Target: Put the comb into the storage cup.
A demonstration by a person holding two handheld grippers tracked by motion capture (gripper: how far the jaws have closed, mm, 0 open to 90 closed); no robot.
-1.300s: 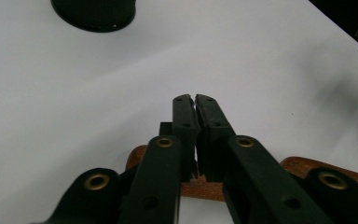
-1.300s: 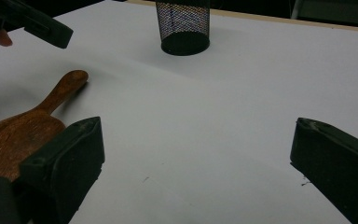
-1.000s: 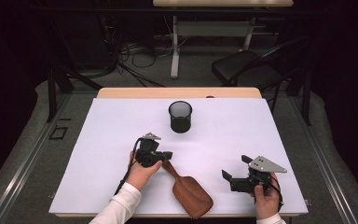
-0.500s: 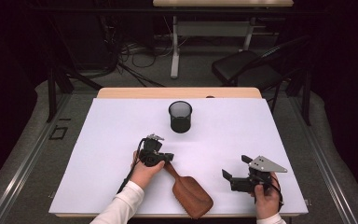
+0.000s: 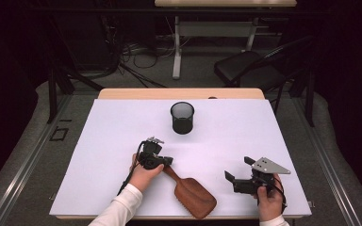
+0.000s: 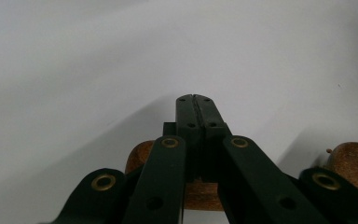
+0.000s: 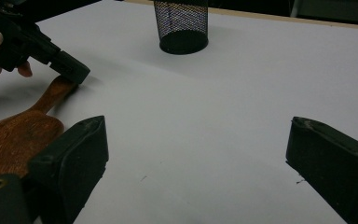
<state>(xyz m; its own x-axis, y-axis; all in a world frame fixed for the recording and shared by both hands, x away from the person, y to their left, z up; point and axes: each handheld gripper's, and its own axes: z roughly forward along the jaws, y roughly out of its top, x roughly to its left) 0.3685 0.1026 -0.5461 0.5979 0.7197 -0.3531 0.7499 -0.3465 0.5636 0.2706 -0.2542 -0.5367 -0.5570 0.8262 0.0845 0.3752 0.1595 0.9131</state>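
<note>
Left tongs (image 5: 166,160) clamped on the wooden paddle (image 5: 194,197) handle near-centre, right tongs (image 5: 238,170) wide and idle; lift toward far mesh cup (image 5: 182,117) not yet begun.

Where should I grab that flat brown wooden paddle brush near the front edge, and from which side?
Take the brown wooden paddle brush by its narrow handle, coming from above with jaws across its width. It lies flat on the white table, the wide head is likely too broad, and the shut left gripper already sits at the handle's end.
</note>
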